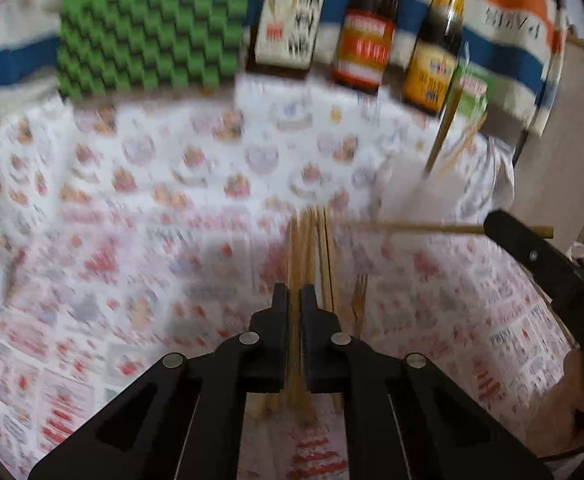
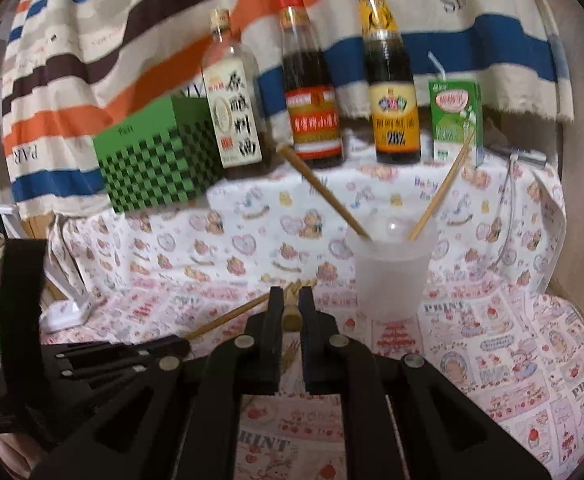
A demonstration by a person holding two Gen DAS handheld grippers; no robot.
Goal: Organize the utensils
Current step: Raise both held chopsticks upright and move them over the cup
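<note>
A bundle of wooden chopsticks (image 1: 312, 256) lies on the patterned cloth. My left gripper (image 1: 295, 296) is over the bundle, its jaws nearly closed around one or two sticks. My right gripper (image 2: 289, 300) is shut on a single chopstick (image 2: 227, 316) that sticks out to the left; in the left wrist view the same chopstick (image 1: 420, 227) lies level in the right gripper's finger (image 1: 532, 252). A translucent plastic cup (image 2: 390, 268) stands just right of the right gripper with two chopsticks (image 2: 324, 194) leaning in it.
Three sauce bottles (image 2: 312, 120), a green drink carton (image 2: 454, 120) and a green checkered box (image 2: 155, 160) stand along the back against a striped cloth. A white lamp base (image 2: 67, 308) is at the left. The left gripper's body (image 2: 71, 356) is low left.
</note>
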